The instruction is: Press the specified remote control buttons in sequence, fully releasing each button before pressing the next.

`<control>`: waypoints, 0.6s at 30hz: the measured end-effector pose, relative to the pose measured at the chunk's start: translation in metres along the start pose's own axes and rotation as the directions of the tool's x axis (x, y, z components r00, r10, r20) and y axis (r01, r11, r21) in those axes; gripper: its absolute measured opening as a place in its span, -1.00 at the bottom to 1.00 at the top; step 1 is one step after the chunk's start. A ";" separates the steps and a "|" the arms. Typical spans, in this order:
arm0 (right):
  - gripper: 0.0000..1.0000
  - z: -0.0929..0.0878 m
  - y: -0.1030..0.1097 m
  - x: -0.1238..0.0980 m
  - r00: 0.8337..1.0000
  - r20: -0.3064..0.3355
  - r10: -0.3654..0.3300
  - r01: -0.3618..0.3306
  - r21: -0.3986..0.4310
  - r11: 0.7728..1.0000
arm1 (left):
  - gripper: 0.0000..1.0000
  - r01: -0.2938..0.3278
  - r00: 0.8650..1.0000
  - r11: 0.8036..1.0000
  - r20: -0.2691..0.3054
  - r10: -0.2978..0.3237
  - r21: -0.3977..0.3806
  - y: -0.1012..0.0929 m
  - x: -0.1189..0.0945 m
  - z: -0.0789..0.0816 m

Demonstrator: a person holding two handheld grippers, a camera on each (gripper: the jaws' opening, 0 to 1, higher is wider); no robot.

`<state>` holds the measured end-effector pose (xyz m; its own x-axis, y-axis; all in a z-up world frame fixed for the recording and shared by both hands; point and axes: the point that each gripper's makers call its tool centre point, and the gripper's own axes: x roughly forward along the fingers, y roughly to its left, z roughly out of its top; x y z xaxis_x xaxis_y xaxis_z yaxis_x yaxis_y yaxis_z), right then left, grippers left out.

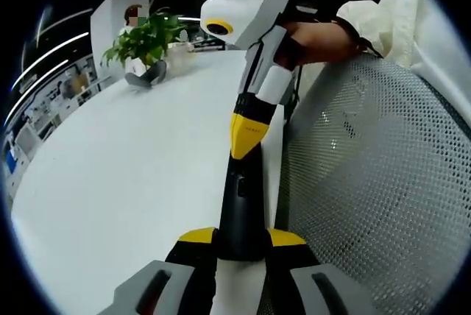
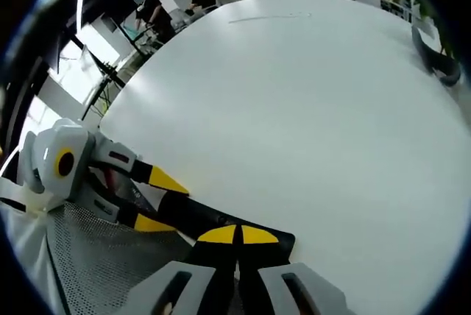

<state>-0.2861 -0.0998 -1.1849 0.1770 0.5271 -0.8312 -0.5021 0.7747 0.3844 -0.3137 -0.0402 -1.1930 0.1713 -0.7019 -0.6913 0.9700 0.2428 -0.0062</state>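
At the bottom centre of the left gripper view, the left gripper (image 1: 239, 245) had its yellow-tipped jaws closed on the near end of the remote control (image 1: 241, 208), a slim black bar running up the middle of the frame along the table's edge. At its far end the right gripper (image 1: 246, 138) came down from the upper centre, jaws together, tips touching the remote. In the right gripper view the right gripper (image 2: 237, 235) sat at the bottom centre with jaws closed on the remote, the left gripper (image 2: 163, 201) entering from the lower left. The remote looked light, stiff and smooth, so it seemed best gripped across its narrow sides at one end, buttons left exposed. Right of it lay a white mesh surface (image 1: 383, 182). Beyond, the white table (image 1: 125, 175) stretched away to a potted plant (image 1: 147, 43) at upper left.
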 end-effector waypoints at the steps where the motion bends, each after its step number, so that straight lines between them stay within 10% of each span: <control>1: -1.00 0.000 0.000 0.000 1.000 0.000 0.001 -0.001 0.004 1.000 | -0.51 0.000 1.000 1.000 0.001 0.000 0.001 0.000 0.000 0.000; 18: -1.00 -0.002 0.015 -0.002 0.995 -0.029 0.096 -0.094 0.059 0.994 | -0.51 0.000 1.000 1.000 0.000 0.000 0.002 0.001 -0.001 0.000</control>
<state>-0.2957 -0.0895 -1.1783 0.1034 0.5888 -0.8016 -0.4653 0.7410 0.4843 -0.3133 -0.0393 -1.1927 0.1714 -0.7019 -0.6913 0.9704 0.2416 -0.0047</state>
